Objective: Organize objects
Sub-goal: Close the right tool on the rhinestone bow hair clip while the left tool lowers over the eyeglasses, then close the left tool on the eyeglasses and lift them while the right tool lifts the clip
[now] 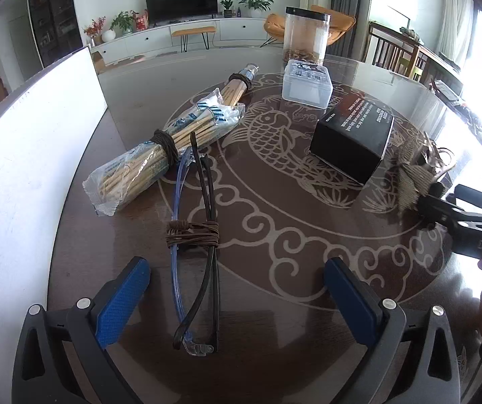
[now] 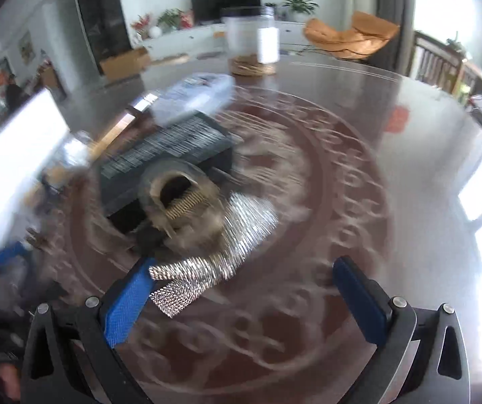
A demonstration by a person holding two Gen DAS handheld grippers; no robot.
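Note:
Two pairs of glasses (image 1: pixel 195 235), one blue and one black, are tied together with brown cord and lie on the table. Their near ends sit between the blue pads (image 1: pixel 123 298) of my left gripper (image 1: pixel 237 296), which is open and touches nothing. A silvery woven cloth piece with a brown furry part (image 2: pixel 207 252) lies just ahead of my right gripper (image 2: pixel 241 303), which is open. The cloth's edge reaches its left pad (image 2: pixel 128 303). The right wrist view is motion-blurred. From the left wrist view, the right gripper (image 1: pixel 449 195) is beside the cloth piece (image 1: pixel 409 175) at the table's right.
A bundle of bagged chopsticks (image 1: pixel 160 155) lies left of centre. A black box (image 1: pixel 351 138), a clear lidded box (image 1: pixel 306 82) and a tall clear jar (image 1: pixel 304 38) stand further back. A white board (image 1: pixel 22 168) borders the glass-topped table (image 1: pixel 274 222) on the left.

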